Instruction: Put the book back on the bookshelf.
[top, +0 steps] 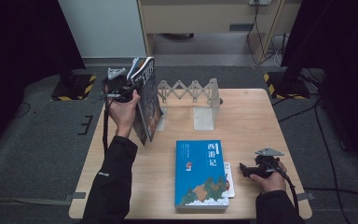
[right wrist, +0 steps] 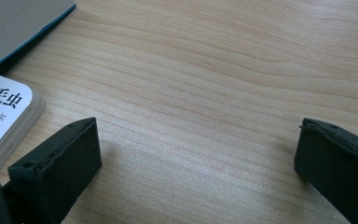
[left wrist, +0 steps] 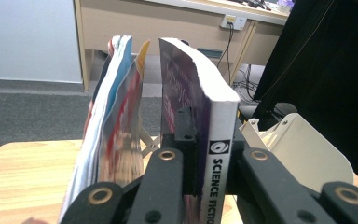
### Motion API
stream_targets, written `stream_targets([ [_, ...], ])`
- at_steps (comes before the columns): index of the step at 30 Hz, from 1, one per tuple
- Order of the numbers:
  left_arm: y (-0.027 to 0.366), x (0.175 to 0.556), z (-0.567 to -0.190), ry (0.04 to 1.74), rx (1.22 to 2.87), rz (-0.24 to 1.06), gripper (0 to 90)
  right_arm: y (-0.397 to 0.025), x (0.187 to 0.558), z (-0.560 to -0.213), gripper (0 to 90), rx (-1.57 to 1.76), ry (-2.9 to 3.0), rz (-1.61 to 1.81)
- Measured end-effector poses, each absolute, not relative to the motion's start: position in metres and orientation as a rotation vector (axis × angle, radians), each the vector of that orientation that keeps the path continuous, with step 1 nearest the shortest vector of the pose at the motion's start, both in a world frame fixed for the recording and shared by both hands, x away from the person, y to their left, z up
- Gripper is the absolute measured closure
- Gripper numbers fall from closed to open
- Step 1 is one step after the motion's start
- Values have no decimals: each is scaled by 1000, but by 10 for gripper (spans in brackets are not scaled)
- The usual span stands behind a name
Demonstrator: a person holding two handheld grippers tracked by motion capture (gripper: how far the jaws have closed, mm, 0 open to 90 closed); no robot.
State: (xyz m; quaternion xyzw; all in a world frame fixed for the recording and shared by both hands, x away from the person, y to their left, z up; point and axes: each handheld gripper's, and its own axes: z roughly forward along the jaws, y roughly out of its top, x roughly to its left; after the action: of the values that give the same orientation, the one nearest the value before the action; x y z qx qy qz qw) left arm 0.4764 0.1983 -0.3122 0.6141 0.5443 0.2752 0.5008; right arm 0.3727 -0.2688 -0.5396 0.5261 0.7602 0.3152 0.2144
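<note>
My left gripper (top: 129,91) is shut on the spine of an upright purple paperback marked "Science Fiction" (left wrist: 216,154), seen from above as a dark-covered book (top: 148,102) whose lower edge is near the table's back left. Thin colourful magazines (left wrist: 112,135) stand against it, outside the jaws. A blue book (top: 200,172) lies flat at the front middle, with a small white book (top: 230,181) half under its right side. My right gripper (top: 245,169) rests open on the table beside them; its jaws (right wrist: 198,149) frame bare wood, with the white book's corner (right wrist: 4,112) at the left.
A beige expanding book rack (top: 193,93) with upright end plates stands at the back middle of the wooden table (top: 256,121); one end plate (left wrist: 298,149) is just right of the held book. Dark floor and black stands surround the table.
</note>
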Motion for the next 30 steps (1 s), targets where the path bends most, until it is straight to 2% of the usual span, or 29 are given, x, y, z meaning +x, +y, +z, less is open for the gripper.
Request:
stream_targets([
  [30,184,480,-326,1305,1506,729,819,-268,373,-540,5,1462,2109,874],
])
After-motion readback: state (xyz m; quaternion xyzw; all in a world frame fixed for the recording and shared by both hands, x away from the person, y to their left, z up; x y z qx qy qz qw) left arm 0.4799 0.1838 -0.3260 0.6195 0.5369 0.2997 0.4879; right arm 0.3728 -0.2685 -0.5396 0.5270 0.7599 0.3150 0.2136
